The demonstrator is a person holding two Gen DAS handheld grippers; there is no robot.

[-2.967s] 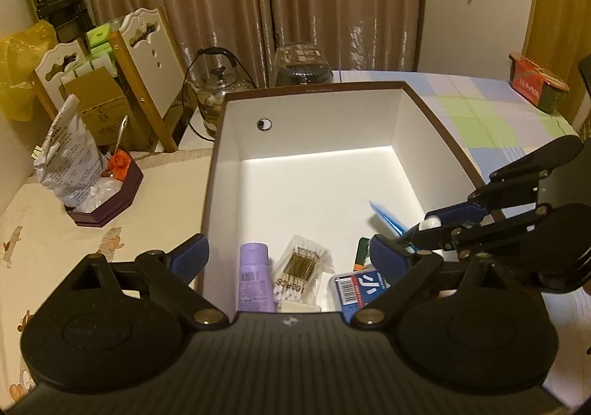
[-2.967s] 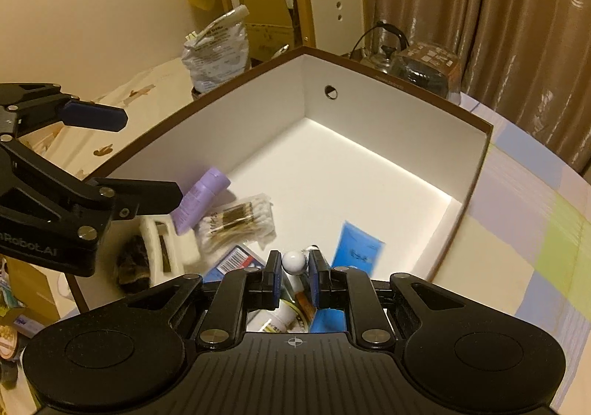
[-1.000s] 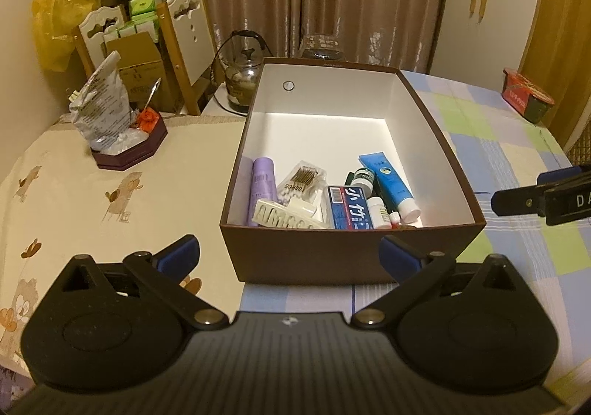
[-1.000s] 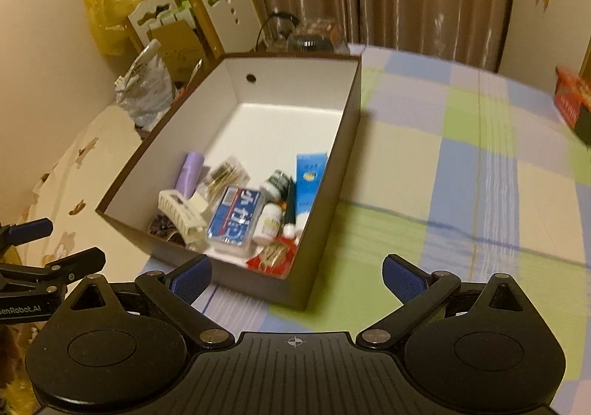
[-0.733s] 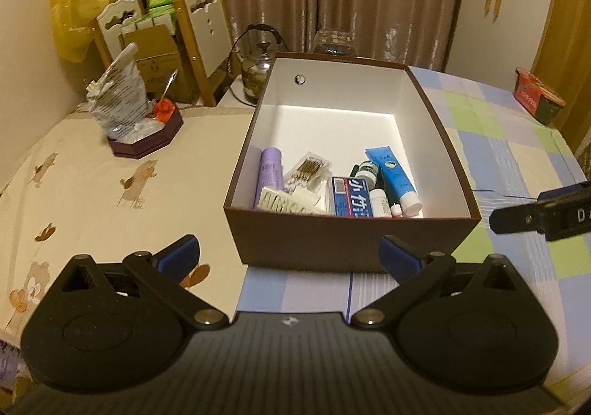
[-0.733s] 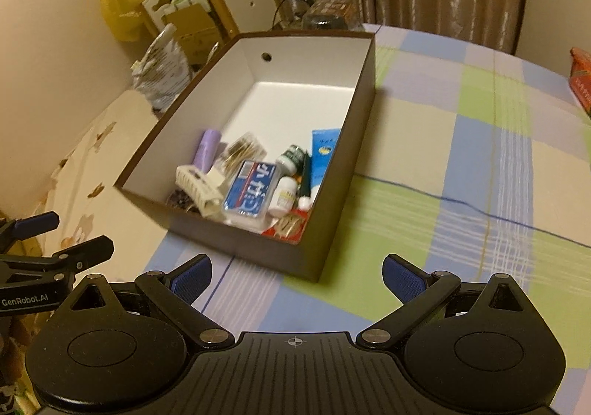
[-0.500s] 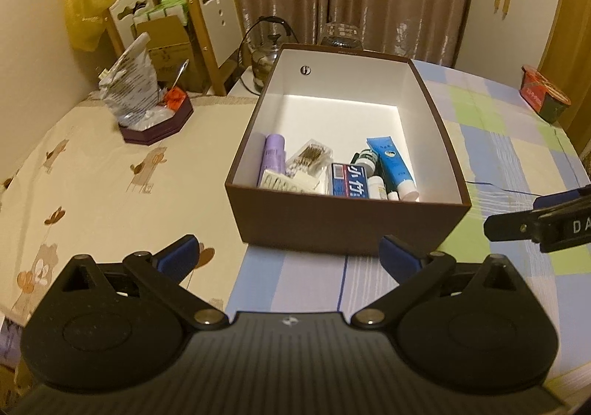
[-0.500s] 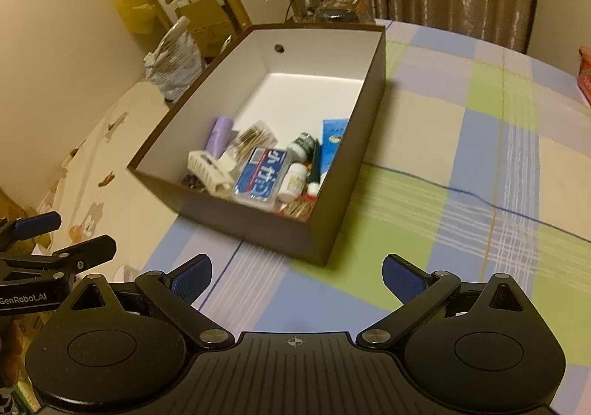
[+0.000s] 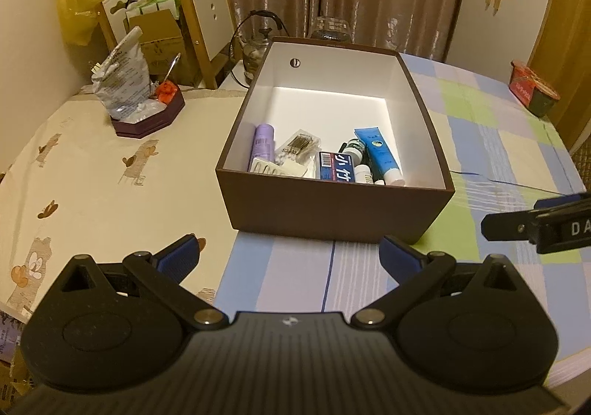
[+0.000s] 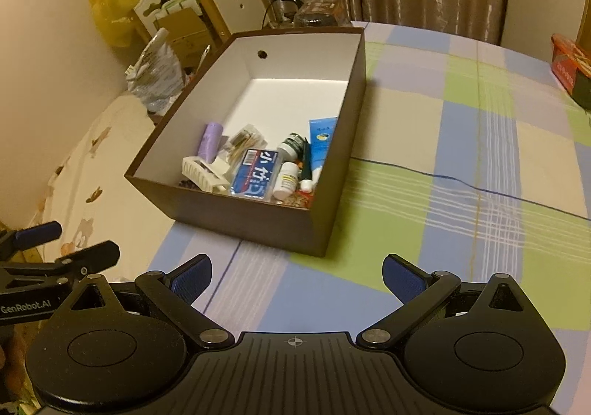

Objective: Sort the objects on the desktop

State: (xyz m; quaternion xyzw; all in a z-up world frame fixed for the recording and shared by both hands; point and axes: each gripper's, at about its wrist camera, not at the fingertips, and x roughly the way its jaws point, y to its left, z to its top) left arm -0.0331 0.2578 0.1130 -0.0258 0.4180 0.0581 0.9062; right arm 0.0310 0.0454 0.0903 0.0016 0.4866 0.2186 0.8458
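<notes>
A brown box (image 9: 332,208) (image 10: 251,219) with a white inside stands on the table. Its near end holds a purple bottle (image 9: 263,145) (image 10: 209,141), a packet of cotton swabs (image 9: 297,149), a blue carton (image 9: 338,166) (image 10: 256,176), a blue tube (image 9: 377,152) (image 10: 320,145), small bottles and a white comb-like piece (image 10: 201,173). My left gripper (image 9: 290,256) hangs open and empty, well in front of the box. My right gripper (image 10: 297,274) is likewise open, empty, and back from the box's near right corner.
A dark hexagonal tray (image 9: 147,115) with a foil bag (image 9: 120,78) sits at the table's far left. A red container (image 9: 532,89) (image 10: 570,67) stands at the far right edge. Chairs, a cardboard box and a glass kettle (image 9: 258,45) are behind the table.
The right gripper let go of a small white-capped item inside the box and opened. Both grippers then drew back and up, out of the box, toward the table's near edge.
</notes>
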